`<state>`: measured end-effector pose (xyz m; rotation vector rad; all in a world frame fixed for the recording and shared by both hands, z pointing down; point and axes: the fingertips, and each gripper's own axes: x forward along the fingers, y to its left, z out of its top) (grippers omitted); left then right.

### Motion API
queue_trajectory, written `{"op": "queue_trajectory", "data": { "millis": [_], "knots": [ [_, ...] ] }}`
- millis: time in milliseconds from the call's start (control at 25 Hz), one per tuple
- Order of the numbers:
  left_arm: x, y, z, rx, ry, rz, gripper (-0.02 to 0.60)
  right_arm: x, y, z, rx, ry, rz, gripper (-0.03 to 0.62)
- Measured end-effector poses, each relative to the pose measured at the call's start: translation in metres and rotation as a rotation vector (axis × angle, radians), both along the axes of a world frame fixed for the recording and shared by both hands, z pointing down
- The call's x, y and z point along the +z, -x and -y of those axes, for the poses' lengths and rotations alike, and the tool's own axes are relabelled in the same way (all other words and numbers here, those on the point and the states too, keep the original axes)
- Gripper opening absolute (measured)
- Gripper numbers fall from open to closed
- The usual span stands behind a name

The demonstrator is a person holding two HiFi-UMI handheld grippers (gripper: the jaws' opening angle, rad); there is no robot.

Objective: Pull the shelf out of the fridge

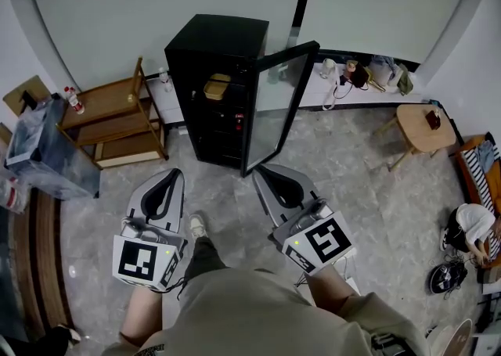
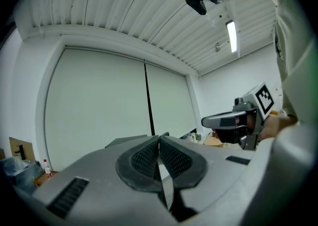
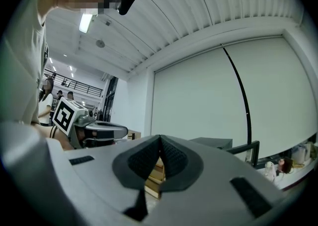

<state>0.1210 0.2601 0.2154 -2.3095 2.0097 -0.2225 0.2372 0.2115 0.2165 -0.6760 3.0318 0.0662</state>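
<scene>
The black fridge stands at the far side of the floor with its glass door swung open to the right. Dark shelves sit inside; a yellow item rests on the upper one. Both grippers are held low, short of the fridge and apart from it. My left gripper is shut and empty, as the left gripper view shows with its pads together. My right gripper points at the door's lower edge, shut with nothing held. The fridge top shows beyond its jaws.
A wooden rack stands left of the fridge, with a blue-grey bin beside it. A round wooden stool is at the right, a white ledge with small items behind it. A person crouches far right.
</scene>
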Motion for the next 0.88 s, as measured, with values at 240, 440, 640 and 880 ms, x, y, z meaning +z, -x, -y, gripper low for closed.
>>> {"op": "queue_trajectory", "data": {
  "millis": [240,440,640,880],
  "knots": [
    [0.001,0.039,0.032,-0.003,-0.003,-0.017,0.008,0.002,0.034,0.034,0.004,0.021,0.006,-0.005],
    [0.004,0.081,0.059,-0.004,0.014,-0.024,0.008,0.005,0.070,0.062,0.021,0.035,-0.006,-0.004],
    [0.001,0.122,0.092,0.015,0.026,-0.037,0.008,0.005,0.109,0.092,0.041,0.057,-0.025,-0.005],
    [0.003,0.182,0.136,0.053,0.038,-0.052,0.008,0.012,0.166,0.129,0.084,0.078,-0.052,-0.005]
  ]
}}
